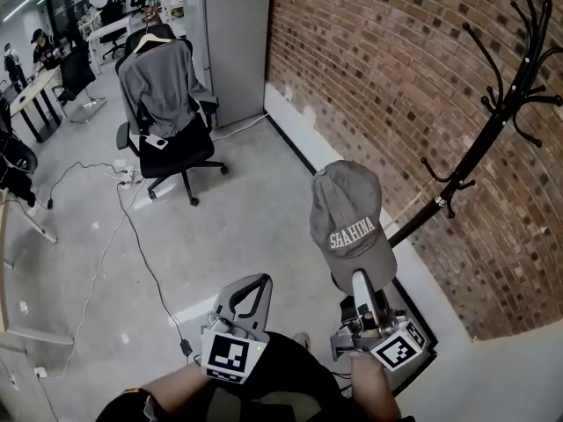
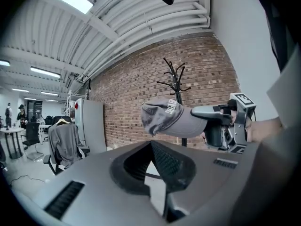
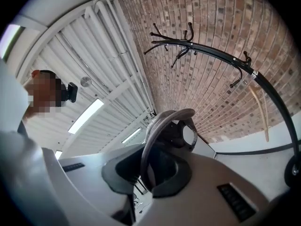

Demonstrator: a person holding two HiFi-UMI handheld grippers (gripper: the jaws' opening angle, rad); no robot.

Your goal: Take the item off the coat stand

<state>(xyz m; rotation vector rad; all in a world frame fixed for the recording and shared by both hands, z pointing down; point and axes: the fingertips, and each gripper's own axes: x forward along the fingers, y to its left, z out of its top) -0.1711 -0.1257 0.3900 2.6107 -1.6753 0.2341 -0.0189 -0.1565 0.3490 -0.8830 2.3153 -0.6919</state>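
- Right claw (image 1: 361, 280) clenches the brim of the grey cap (image 1: 346, 216), which sits at its twelve o'clock.
- Cap is off the coat stand (image 1: 493, 117), which stands apart at its two o'clock.
- Left claw (image 1: 257, 281), at nine o'clock of the right one, is clenched on nothing.

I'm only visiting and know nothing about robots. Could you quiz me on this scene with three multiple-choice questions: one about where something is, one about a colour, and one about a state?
1. Where is the grey cap?
A. on the coat stand
B. in the right gripper
C. on the chair

2. What colour is the coat stand?
A. white
B. black
C. red

3. What hangs on the coat stand now?
A. nothing
B. coats
C. a bag

Answers:
1. B, the right gripper's jaws are shut on the cap.
2. B, it shows dark against the brick wall.
3. A, every hook is bare.
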